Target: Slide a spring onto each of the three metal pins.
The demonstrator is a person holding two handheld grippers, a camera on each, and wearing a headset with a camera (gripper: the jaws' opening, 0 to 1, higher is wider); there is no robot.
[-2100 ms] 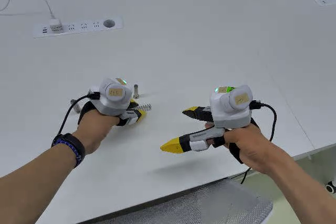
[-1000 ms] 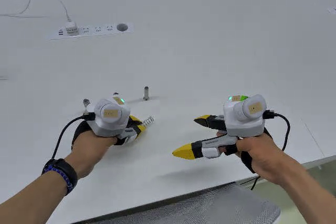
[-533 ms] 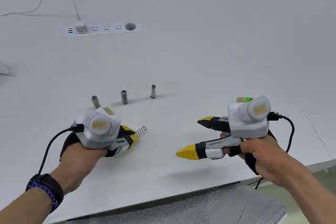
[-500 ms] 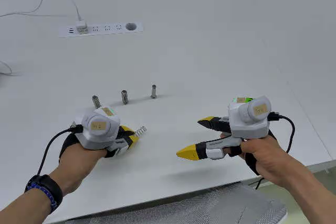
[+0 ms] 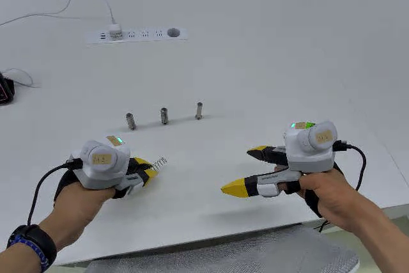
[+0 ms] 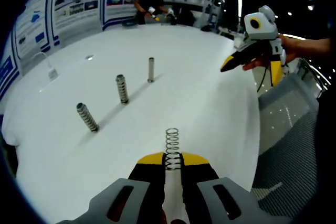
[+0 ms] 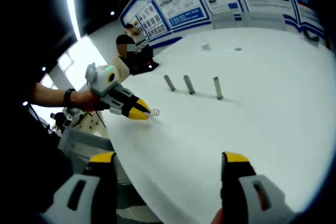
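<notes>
Two sprung pins [image 6: 122,88], bare pin [image 6: 151,70], left gripper [image 6: 172,158] pinching spring [image 6: 171,139], right gripper [image 7: 168,157] agape

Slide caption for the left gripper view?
Left claw grips a small steel coil spring; ahead, three upright metal pins, two sprung, the farthest pin bare.

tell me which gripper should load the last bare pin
Left. The left gripper holds a spring in its fingers, and the bare pin stands ahead of it. The right gripper is open and empty.
</notes>
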